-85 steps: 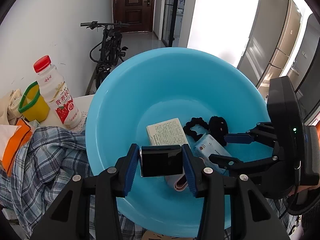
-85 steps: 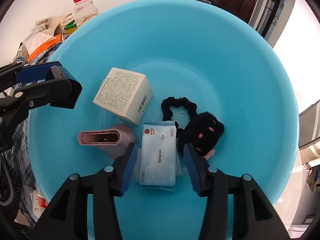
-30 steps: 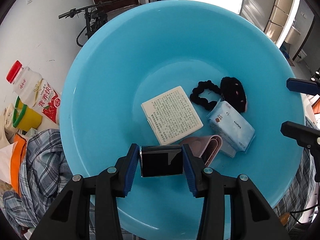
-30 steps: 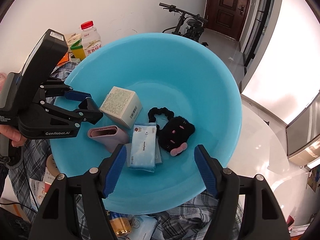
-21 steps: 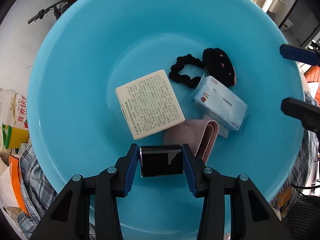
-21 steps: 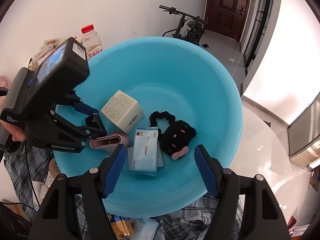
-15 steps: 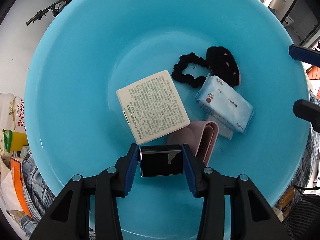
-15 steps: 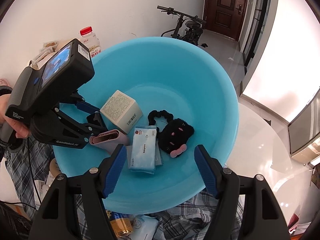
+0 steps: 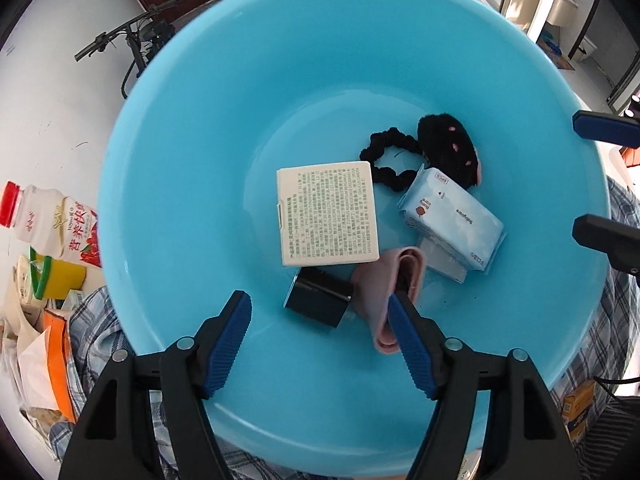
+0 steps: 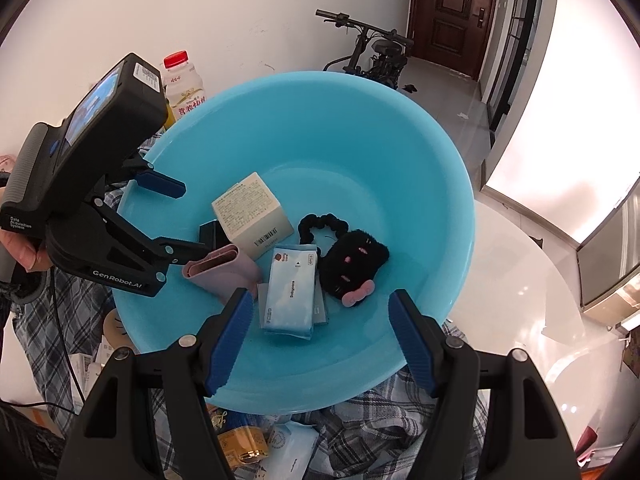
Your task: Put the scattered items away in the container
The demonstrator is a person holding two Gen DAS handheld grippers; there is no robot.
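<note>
The blue basin holds a white box, a black scrunchie, a black plush clip, a light-blue wipes pack, a pink case and a small black box. My left gripper is open and empty just above the black box, which lies on the basin floor beside the white box. My right gripper is open and empty over the basin's near rim. The left gripper also shows in the right wrist view.
A red-capped drink bottle, a yellow cup and orange packaging stand left of the basin. A plaid cloth lies under it with a gold tin and packets. A bicycle stands by the far wall.
My left gripper opened and let go of the small black box, which now lies in the basin next to the pink case. My right gripper stays open and has drawn back slightly.
</note>
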